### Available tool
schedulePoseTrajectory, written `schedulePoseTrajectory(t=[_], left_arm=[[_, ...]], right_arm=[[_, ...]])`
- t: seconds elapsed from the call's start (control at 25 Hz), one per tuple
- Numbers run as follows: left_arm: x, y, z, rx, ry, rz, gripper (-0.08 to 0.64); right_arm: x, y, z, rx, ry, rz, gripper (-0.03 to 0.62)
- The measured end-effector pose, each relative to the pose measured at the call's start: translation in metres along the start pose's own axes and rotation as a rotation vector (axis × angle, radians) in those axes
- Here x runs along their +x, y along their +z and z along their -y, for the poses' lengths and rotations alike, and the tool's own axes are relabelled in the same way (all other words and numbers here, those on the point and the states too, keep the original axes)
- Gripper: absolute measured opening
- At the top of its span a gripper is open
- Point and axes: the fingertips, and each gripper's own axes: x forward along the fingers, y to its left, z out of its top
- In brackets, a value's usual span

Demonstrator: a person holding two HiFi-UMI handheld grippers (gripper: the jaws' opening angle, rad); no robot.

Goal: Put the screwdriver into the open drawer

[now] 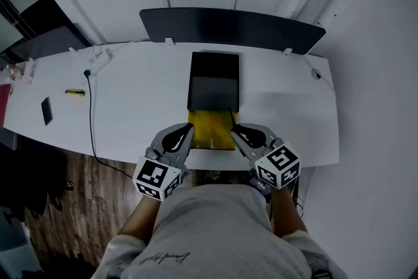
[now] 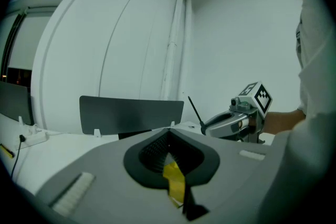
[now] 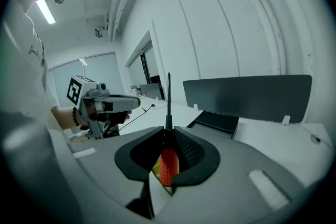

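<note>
Best held by its fat red handle, as pinched in the right tongs, not the thin slick shaft: light, stiff screwdriver poised by the open drawer's right rim, with left tongs pressed together, empty.

A long white table carries a dark screen panel fixed along its far edge. In the middle stands a black cabinet, with its yellow drawer pulled out toward the near edge. On the person's left side lie a white power strip, a black cable running over the near edge, a small yellow object and a flat dark device.
</note>
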Motion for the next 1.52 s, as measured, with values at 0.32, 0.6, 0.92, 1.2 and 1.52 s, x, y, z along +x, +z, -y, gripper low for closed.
schedulePoseTrajectory(t=[0.32, 0.6, 0.92, 1.2, 1.52], left_arm=[[0.02, 0.006, -0.003, 0.002, 0.005, -0.004, 0.002], [0.023, 0.006, -0.015, -0.003, -0.009, -0.02, 0.002], [0.029, 0.003, -0.037, 0.002, -0.046, -0.049, 0.002], [0.031, -0.005, -0.052, -0.018, -0.068, -0.069, 0.002], [0.041, -0.018, -0.063, -0.029, -0.092, -0.096, 0.002]], right_arm=[[0.002, 0.008, 0.016, -0.017, 0.015, -0.002, 0.077], [0.012, 0.009, 0.017, -0.005, -0.011, -0.024, 0.077], [0.026, 0.008, 0.014, 0.02, -0.057, -0.058, 0.075], [0.042, 0.001, 0.014, 0.033, -0.081, -0.107, 0.075], [0.056, -0.008, 0.023, 0.03, -0.104, -0.158, 0.075]])
